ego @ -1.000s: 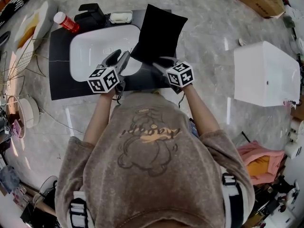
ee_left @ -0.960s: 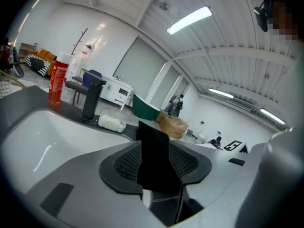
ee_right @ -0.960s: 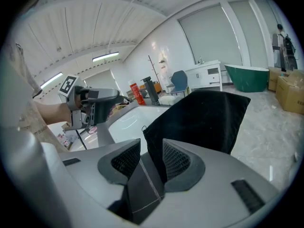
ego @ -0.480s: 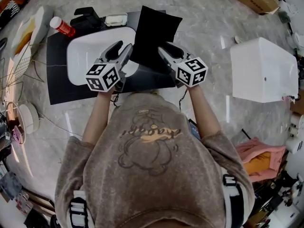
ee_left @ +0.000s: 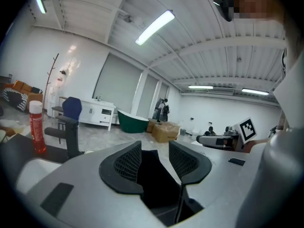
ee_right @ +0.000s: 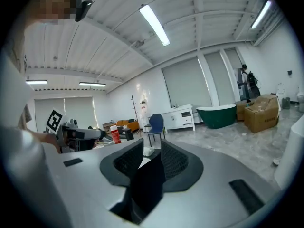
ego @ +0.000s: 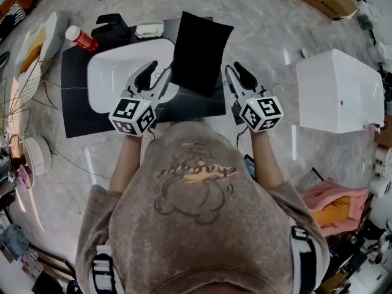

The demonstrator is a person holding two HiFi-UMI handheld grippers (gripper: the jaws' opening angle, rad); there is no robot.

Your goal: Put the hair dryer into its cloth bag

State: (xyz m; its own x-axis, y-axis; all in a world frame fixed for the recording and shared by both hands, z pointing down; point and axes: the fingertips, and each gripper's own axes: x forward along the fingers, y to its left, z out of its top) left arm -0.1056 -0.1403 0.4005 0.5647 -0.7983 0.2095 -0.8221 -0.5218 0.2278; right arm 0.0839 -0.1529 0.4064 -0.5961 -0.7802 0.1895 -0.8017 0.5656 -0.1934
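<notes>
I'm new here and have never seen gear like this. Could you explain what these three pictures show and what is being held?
There is no robot. A person holds a tool in each hand, and each tool ends in a two-finger claw. The patterned cube is part of the tool. The head view comes from a camera on the person's head, looking down. The left and right gripper views come from cameras riding on the tools, each looking along its own claw. Below is a white sink set in a dark counter, with a red bottle near the counter's far left corner. The left claw and right claw each pinch an edge of a black cloth bag, holding it above the sink. I can't pick out the hair dryer for certain.
</notes>
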